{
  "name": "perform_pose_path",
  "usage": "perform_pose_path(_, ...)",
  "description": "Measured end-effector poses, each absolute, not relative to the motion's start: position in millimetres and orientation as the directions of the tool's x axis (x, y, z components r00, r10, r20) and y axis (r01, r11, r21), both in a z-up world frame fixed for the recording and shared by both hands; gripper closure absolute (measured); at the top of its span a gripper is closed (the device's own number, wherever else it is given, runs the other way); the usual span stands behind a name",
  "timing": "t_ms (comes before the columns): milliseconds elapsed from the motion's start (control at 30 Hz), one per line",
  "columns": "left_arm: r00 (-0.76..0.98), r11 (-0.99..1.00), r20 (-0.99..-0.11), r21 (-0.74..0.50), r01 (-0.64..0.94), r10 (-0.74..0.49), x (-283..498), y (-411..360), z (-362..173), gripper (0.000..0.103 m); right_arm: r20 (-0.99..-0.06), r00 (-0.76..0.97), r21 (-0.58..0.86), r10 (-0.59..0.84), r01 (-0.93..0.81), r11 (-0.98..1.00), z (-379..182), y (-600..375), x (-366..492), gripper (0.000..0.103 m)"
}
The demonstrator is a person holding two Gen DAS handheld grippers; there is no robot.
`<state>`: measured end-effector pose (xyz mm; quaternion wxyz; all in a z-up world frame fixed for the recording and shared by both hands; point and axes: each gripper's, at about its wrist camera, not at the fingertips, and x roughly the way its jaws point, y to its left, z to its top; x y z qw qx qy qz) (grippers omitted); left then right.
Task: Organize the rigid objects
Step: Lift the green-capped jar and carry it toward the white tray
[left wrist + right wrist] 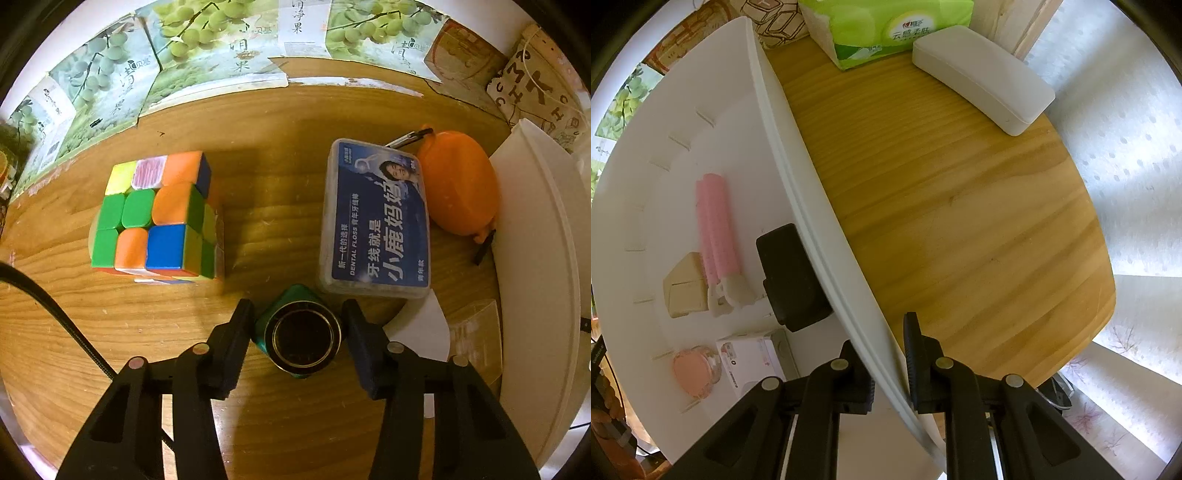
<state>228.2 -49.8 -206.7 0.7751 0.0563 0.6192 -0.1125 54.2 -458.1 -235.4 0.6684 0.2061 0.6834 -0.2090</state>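
A small green tin (303, 336) with a dark round top stands on the wooden table (258, 147), and my left gripper (297, 325) is shut on it, one pad against each side. Beyond it lie a Rubik's cube (155, 214) on the left, a blue dental floss box (376, 218) and an orange pouch (458, 184) on the right. My right gripper (881, 339) is shut on the rim of the white bin (798, 177), one finger inside the wall and one outside. The bin holds a pink roller (716, 225), a black box (790, 277), a beige block (685, 291), a white box (753, 354) and a pink jar (694, 373).
The white bin's wall (535, 240) rises at the right of the left wrist view. Grape-printed cardboard (184, 55) lines the table's far edge. A green tissue pack (882, 29) and a white case (982, 81) sit at the far end of the table (960, 221).
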Motion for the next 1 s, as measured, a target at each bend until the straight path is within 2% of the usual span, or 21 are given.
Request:
perform_pose_path(467, 0.2, 0.981, -0.977, -0.042, 0.189, -0.08, 209, -41, -201, 0.051, -1.0, -0.005, 0.012, 0.018, 0.522, 0.853, -240, -454, 51, 0.088)
perform_pose_path(1000, 0.267, 0.988, -0.962, -0.019, 0.153, -0.06, 153, -72, -151, 0.051, -0.997, -0.024, 0.055, 0.069, 0.387, 0.921, -248, -447, 63, 0.088)
